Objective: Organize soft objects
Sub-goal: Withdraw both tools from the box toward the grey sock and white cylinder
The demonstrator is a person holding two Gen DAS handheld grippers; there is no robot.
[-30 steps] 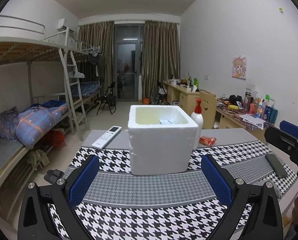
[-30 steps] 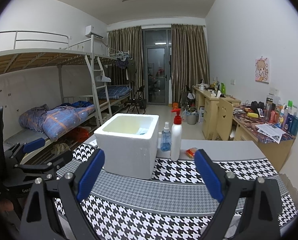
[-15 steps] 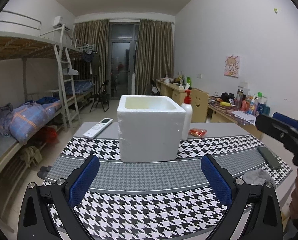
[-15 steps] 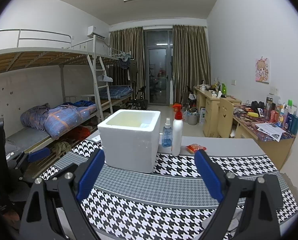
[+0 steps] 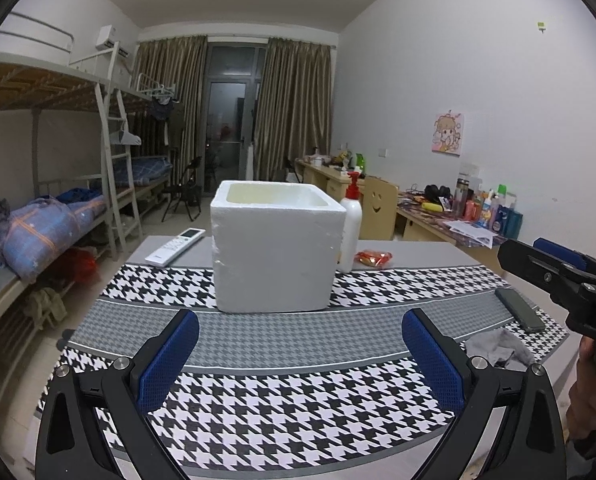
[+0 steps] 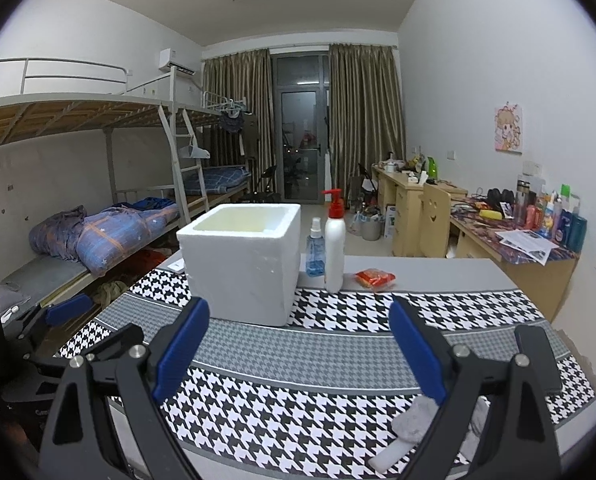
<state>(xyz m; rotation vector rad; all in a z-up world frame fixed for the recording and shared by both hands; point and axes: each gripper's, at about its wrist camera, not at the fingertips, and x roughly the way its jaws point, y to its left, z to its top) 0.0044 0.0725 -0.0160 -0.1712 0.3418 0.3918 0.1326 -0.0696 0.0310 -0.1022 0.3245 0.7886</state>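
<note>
**Kid:** What is the left gripper doing?

**Helper:** Its two blue pads are spread wide. Nothing is between them. It hangs over the near edge of the counter, above the black and white cloth.

**Kid:** And the right gripper?

**Helper:** It is spread wide too, and it holds nothing. Just under its right finger lies a gray sock. The finger covers part of it, so I cannot tell if they touch. There is also something white beside the sock, but it is too hidden to name.

**Kid:** Can the left camera see the sock?

**Helper:** Yes. The gray sock is a crumpled heap on the cloth, near the right edge of the counter. A dark phone lies just behind it. The right gripper sticks in from that side, with a hand under it.

**Kid:** What is the big white thing?

**Helper:** A white foam box with no lid. It stands upright in the middle of the counter, past both grippers. I cannot see its bottom from here.

**Kid:** What is next to the box?

**Helper:** On its right stand a white pump bottle with a red top and a small blue spray bottle. A red packet lies near them. On the left of the box lies a white remote.
</note>
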